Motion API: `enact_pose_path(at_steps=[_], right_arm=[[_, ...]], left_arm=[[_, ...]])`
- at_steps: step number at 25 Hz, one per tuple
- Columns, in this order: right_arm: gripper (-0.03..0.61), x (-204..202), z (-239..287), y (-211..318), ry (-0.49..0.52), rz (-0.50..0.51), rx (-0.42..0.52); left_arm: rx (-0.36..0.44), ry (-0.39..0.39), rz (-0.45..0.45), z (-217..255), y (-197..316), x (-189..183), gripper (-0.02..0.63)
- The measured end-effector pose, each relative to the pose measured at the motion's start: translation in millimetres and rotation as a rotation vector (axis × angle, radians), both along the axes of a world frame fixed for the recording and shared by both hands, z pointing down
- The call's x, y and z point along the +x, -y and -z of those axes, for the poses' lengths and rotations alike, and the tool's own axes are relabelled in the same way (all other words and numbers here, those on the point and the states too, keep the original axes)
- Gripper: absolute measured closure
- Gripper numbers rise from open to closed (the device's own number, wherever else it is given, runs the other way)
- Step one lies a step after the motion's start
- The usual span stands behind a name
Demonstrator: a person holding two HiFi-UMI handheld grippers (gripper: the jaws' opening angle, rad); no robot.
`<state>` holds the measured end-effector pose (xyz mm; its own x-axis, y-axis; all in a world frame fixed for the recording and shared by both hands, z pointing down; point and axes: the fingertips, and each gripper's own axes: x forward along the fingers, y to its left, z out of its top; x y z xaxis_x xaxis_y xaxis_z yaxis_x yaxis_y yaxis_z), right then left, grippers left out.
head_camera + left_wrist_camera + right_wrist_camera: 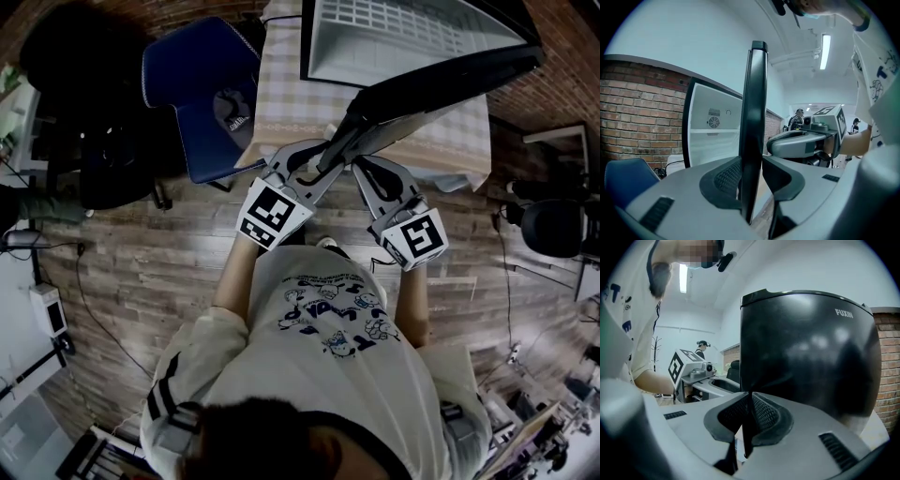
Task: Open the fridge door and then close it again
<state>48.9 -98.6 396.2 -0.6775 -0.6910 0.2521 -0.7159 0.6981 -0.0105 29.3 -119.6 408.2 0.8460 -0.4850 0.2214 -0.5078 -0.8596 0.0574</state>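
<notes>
Nearest the head camera is the person's pale printed T-shirt (328,328), and just beyond it both tools reach forward above the wood-plank floor (141,272). The left claw (314,167) straddles the free edge of the glossy black fridge door (450,80). In the left gripper view that edge stands between the ribbed pads with both lying against it, so I read this claw as clamped on the door. The right claw (749,399) has its pads pressed together with nothing I can name between them. Its tip sits at the door's outer face, just beside the left claw; I judge this a steadying contact more than a grip.

The door is swung well out from the small white-lined fridge (394,64), which stands on the bench under a checked cloth (281,84). The opening half looks done or nearly so, since the cabinet and its white grid shelf (394,23) are fully exposed. The closing half is all left: the door has to swing back until it seals.

The door stands upright, its long axis vertical. From above, its width runs from the hinge at the right of the head view diagonally out toward the person, with the inner face toward the cabinet and the branded outer face toward the right claw. Farther off are a dark blue chair (192,84) left of the bench and a red brick wall (637,108)
</notes>
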Motion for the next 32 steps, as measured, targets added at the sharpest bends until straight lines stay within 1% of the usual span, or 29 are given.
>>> enact_pose_path(at_steps=[5, 15, 21, 32], right_arm=[[0.535, -1.8, 3.6, 15.8, 0.021, -0.036, 0.010], [0.535, -6.7, 0.5, 51.4, 0.039, -0.093, 0.004], [0.535, -13.0, 2.6, 82.7, 0.061, -0.159, 0.006], [0.535, -26.0, -0.1, 131.1, 0.096, -0.246, -0.004]], left_arm=[[0.006, -0.001, 0.040, -0.5, 24.9, -10.9, 0.469], [0.012, -0.002, 0.052, -0.1, 68.8, -22.4, 0.460], [0.011, -0.007, 0.064, -2.1, 93.5, -27.9, 0.454], [0.010, -0.017, 0.078, -2.4, 141.8, -39.1, 0.451]])
